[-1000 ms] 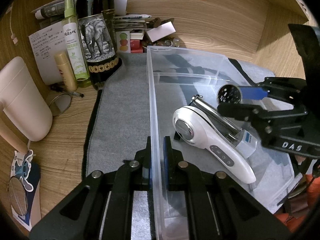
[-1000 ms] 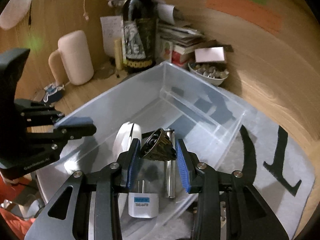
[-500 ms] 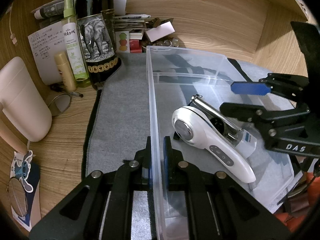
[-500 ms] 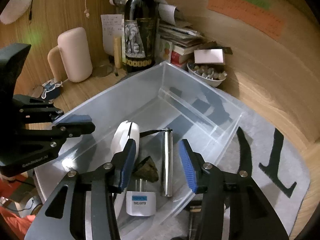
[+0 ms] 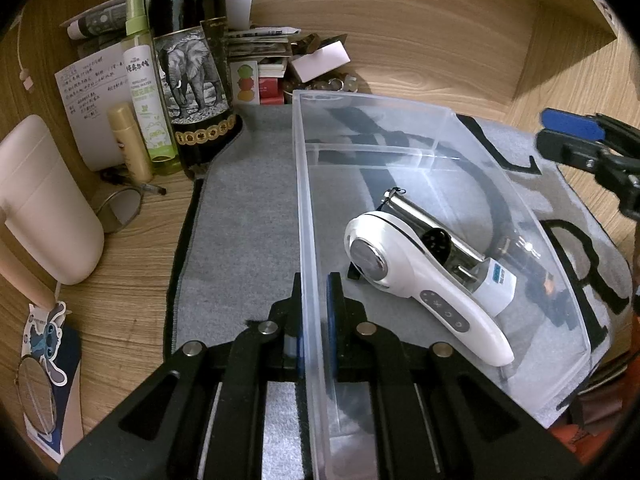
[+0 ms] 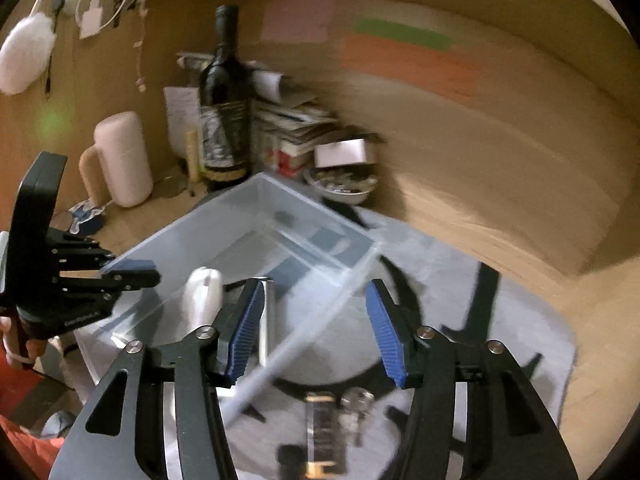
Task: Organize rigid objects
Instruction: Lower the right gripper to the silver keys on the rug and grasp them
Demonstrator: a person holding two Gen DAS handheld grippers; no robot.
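A clear plastic bin (image 5: 400,104) stands on a grey mat (image 5: 248,220). My left gripper (image 5: 316,292) is shut on the bin's left wall. In the bin lie a white handheld device (image 5: 420,280), a silver metal cylinder (image 5: 432,220), a small dark round piece (image 5: 436,240) and a white plug adapter (image 5: 496,284). My right gripper (image 6: 316,320) hovers over the bin's near corner; its jaws are opening and nothing is between them. It shows at the bin's right in the left wrist view (image 5: 544,134). The right wrist view is blurred and shows the left gripper (image 6: 154,274) too.
A wine bottle (image 5: 192,64), a green spray bottle (image 5: 144,80), a pale jug (image 5: 44,208), books and a bowl (image 6: 344,188) crowd the back left. A dark flat item (image 6: 324,432) and a small metal piece (image 6: 354,404) lie on the mat below the right gripper.
The right gripper let the shiny dark piece drop into the bin, spread its jaws, and drew back up and to the right, out of the bin. The left gripper kept its hold.
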